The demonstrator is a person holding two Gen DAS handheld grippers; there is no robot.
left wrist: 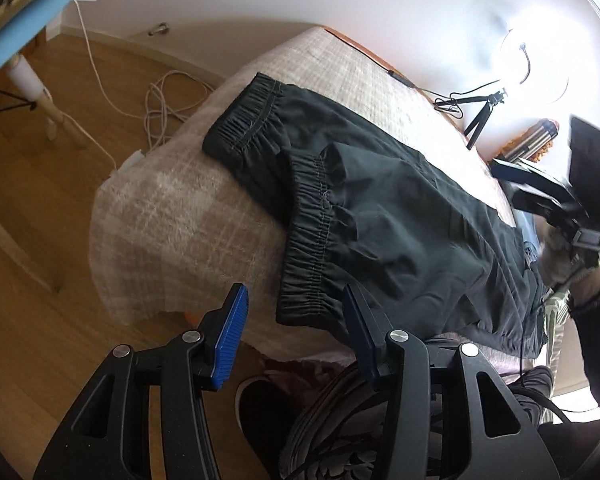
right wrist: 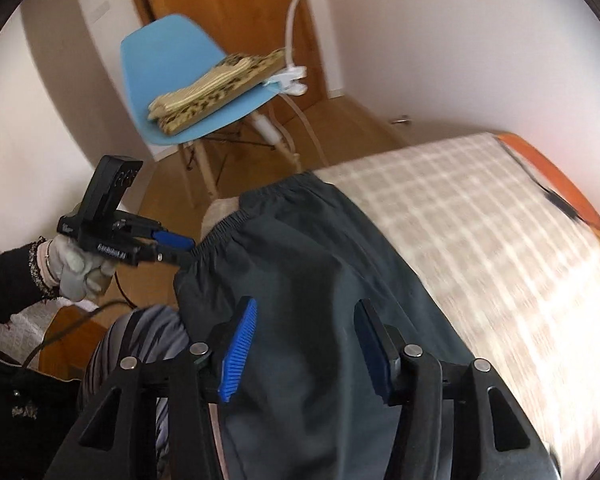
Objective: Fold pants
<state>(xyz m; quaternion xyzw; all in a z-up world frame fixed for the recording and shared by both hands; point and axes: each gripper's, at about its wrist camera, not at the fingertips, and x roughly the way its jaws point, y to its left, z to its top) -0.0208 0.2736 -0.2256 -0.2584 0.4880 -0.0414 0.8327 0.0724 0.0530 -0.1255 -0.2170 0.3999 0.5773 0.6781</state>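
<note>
Dark grey pants (left wrist: 384, 208) lie flat on a checked beige blanket (left wrist: 172, 224) over a table, their two elastic cuffs toward the left end. My left gripper (left wrist: 296, 328) is open and empty, its blue pads just off the near cuff at the table's front edge. It also shows in the right wrist view (right wrist: 180, 250), beside the cuffs. My right gripper (right wrist: 306, 344) is open and empty above the pants (right wrist: 320, 288). It shows blurred at the far right of the left wrist view (left wrist: 548, 196).
A blue chair (right wrist: 172, 60) with folded patterned cloth and a clip lamp (right wrist: 296, 76) stands on the wooden floor beyond the table's left end. White cables (left wrist: 160, 108) lie on the floor. A ring light on a small tripod (left wrist: 496, 100) stands at the table's back. The person's legs are under the front edge.
</note>
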